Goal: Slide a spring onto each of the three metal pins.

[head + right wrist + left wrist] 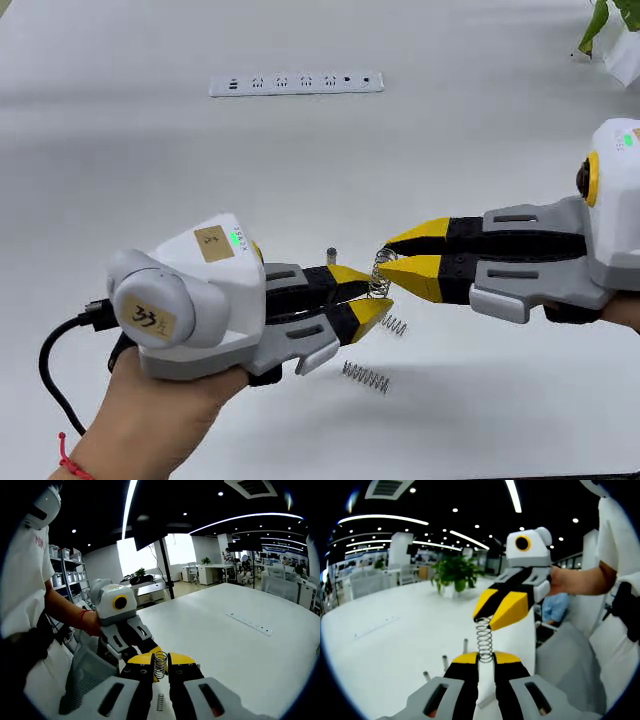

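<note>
A small steel spring [380, 272] hangs in the air between both grippers. My left gripper [368, 300], held from the lower left, is shut on the spring's lower end [484, 647]. My right gripper [385, 255], coming in from the right, is shut on its upper end [160, 664]. A short metal pin [331, 256] stands upright on the white table just behind the left jaws. In the left gripper view three pins [445, 661] stand in a row to the left of my jaws. Two more springs lie on the table, one [393, 324] under the jaws and one [365, 376] nearer me.
A white power strip [296, 83] lies flat at the far side of the table [150, 160]. A green plant [610, 20] stands at the far right corner. A black cable [55, 360] trails from the left gripper's rear.
</note>
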`<state>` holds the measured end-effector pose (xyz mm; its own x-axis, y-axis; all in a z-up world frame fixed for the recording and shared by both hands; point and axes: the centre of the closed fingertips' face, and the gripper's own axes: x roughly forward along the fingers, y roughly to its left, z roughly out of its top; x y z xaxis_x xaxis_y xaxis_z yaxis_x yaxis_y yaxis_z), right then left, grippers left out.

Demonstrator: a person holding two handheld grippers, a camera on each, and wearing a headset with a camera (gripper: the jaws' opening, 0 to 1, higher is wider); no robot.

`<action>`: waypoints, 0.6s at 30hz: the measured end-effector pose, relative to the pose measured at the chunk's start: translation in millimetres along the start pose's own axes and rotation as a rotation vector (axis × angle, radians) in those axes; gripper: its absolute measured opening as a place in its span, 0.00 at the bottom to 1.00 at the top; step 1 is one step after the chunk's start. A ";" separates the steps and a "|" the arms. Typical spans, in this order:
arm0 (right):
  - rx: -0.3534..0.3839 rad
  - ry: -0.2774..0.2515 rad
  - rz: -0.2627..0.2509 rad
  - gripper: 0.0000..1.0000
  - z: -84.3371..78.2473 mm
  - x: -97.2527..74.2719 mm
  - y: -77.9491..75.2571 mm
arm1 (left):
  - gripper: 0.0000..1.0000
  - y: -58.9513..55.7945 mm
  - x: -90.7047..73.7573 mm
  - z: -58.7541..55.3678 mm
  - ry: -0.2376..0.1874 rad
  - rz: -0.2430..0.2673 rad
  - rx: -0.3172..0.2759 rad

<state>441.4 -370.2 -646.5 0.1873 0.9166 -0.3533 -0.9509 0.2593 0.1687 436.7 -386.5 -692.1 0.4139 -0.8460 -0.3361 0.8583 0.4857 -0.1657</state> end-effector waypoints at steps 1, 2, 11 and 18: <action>-0.007 0.003 0.002 0.12 0.2 0.1 0.8 | 0.10 -0.1 -0.1 0.0 -0.001 -0.001 0.001; -0.015 0.005 0.002 0.12 -0.3 -0.1 -0.7 | 0.10 -0.4 -0.2 0.2 -0.002 -0.002 0.004; -0.034 0.031 0.009 0.12 0.2 0.1 1.3 | 0.10 -1.2 -1.9 -0.4 -0.010 -0.007 0.013; -0.067 0.064 0.042 0.19 8.2 -8.9 -1.8 | 0.10 -2.6 -2.6 -1.8 -0.007 -0.015 0.021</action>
<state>443.5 -376.3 -636.1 0.1327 0.9042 -0.4059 -0.9724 0.1981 0.1234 432.9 -385.2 -692.5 0.4030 -0.8547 -0.3273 0.8705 0.4684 -0.1513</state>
